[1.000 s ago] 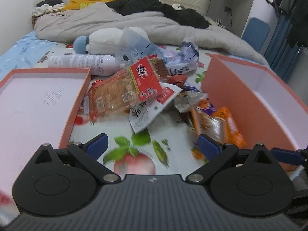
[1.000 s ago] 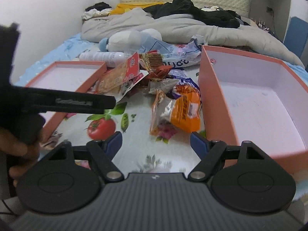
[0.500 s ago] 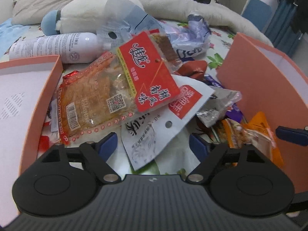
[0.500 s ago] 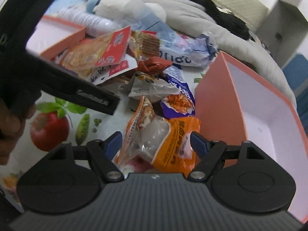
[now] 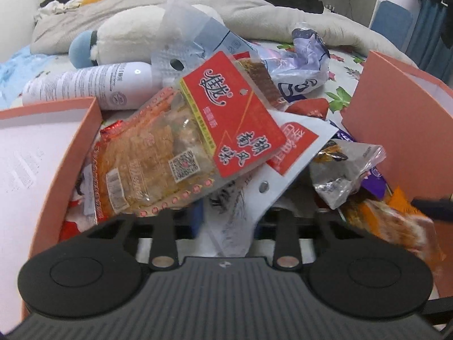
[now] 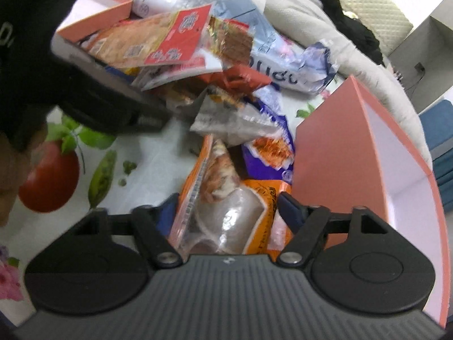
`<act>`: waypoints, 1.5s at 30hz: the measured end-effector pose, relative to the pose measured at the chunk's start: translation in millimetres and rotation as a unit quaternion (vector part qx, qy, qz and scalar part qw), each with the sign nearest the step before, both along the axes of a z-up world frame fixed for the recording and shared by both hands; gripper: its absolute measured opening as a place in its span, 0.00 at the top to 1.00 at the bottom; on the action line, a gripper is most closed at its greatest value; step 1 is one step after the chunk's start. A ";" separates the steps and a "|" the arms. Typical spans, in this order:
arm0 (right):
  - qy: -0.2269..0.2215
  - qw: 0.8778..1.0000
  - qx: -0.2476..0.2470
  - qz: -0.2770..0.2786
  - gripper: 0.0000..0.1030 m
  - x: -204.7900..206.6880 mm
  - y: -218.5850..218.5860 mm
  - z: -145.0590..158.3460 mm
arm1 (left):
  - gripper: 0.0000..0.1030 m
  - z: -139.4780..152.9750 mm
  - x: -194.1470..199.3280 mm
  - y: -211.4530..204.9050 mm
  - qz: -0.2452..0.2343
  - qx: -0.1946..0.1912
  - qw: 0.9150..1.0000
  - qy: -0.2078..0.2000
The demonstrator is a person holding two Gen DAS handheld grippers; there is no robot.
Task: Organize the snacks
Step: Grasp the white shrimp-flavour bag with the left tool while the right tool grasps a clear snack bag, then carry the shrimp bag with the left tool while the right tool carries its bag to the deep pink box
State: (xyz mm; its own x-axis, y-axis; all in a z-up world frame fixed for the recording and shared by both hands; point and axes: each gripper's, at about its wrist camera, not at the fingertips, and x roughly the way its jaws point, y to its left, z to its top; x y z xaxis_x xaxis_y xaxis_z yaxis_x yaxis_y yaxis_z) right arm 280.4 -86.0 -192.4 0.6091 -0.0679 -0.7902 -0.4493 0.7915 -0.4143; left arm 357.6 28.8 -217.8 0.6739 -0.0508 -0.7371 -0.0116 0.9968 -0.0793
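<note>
A pile of snack packets lies on the bed between two orange boxes. My left gripper (image 5: 226, 221) is closing on the white packet with a red label (image 5: 254, 187), under a big red-headed cracker packet (image 5: 170, 153); its fingertips are mostly hidden by the packets. My right gripper (image 6: 226, 206) is open, its blue fingertips on either side of an orange and clear snack packet (image 6: 226, 212). A silver packet (image 6: 235, 119) and a purple packet (image 6: 266, 155) lie just beyond.
The shallow orange box lid (image 5: 70, 155) is at left, the deep orange box (image 6: 354, 155) at right. A white bottle (image 5: 85, 87), a plush toy (image 5: 127, 36), crumpled plastic bags (image 5: 305, 56) and bedding lie behind. The left tool (image 6: 70, 85) crosses the right wrist view.
Both grippers have moved forward and down into the pile. The left jaws have narrowed around the white packet; the right jaws now straddle the orange packet.
</note>
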 end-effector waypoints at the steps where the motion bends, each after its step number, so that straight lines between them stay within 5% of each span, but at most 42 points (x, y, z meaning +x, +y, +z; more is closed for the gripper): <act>1: -0.002 1.000 -0.002 -0.003 0.47 -2.0 -0.6 -2.3 | 0.84 -0.1 1.5 2.4 0.002 -0.001 1.000 -0.001; 9: -0.057 0.998 0.037 -0.003 0.49 -22.0 -10.8 2.2 | 0.92 -2.9 -11.1 11.0 0.007 -0.048 0.999 -0.024; 17: -0.054 0.993 0.106 0.001 0.49 -52.8 -35.6 25.3 | 0.93 10.3 -59.0 0.5 0.038 -0.092 0.995 -0.026; 24: -0.012 0.985 0.171 -0.019 0.49 -67.8 -54.5 56.9 | 0.93 39.8 -110.4 -5.0 0.073 -0.139 0.987 -0.015; 31: -0.026 0.978 0.203 -0.038 0.49 -86.2 -72.2 95.9 | 0.93 76.6 -142.2 -18.2 0.064 -0.182 0.981 -0.030; 45: -0.064 0.966 0.240 -0.074 0.50 -146.2 -119.3 152.2 | 0.93 141.7 -217.1 -45.4 0.051 -0.208 0.975 -0.063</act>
